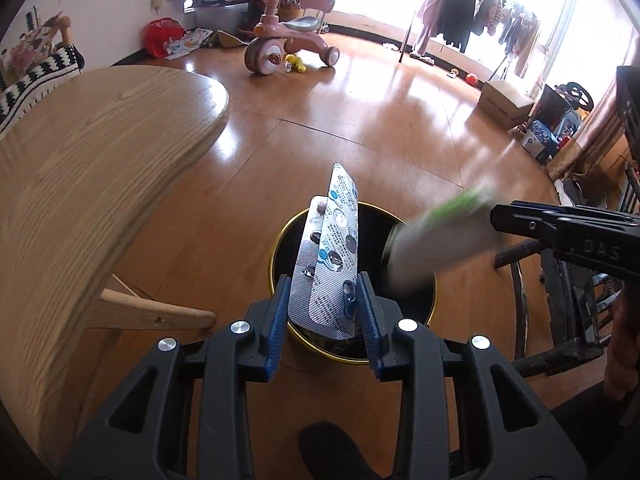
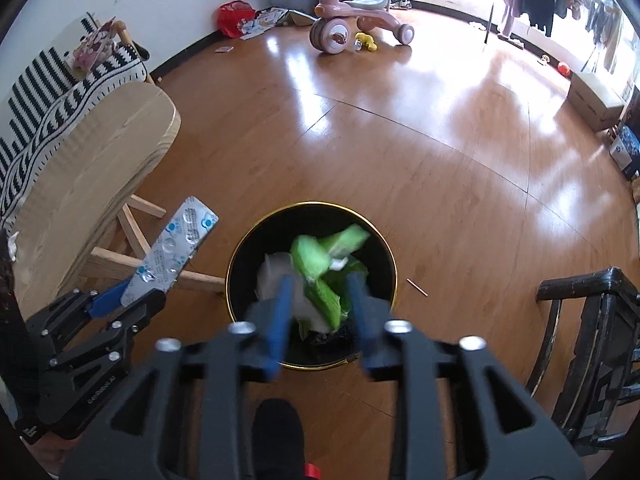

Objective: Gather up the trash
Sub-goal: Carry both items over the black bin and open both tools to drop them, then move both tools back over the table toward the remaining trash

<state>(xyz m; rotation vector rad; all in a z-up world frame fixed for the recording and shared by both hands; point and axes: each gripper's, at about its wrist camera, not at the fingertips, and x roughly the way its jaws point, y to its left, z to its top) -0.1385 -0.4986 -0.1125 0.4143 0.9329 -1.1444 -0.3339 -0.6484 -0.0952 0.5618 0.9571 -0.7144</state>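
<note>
My left gripper [image 1: 323, 292] is shut on two silver blister packs [image 1: 330, 256] and holds them upright above the black bin with a gold rim [image 1: 280, 236]. The same packs [image 2: 176, 248] show in the right wrist view, left of the bin [image 2: 236, 256]. My right gripper [image 2: 320, 296] is open above the bin. A blurred green and white wrapper [image 2: 324, 264] is loose between its fingers, over the bin mouth. In the left wrist view this wrapper [image 1: 432, 236] is a blur by the right gripper's tip [image 1: 500, 218].
A light wooden table [image 1: 92, 184] stands to the left of the bin. A dark wooden chair [image 2: 588, 344] stands to the right. A pink tricycle [image 1: 280, 36] and toys lie farther across the wooden floor. A small stick [image 2: 417, 288] lies by the bin.
</note>
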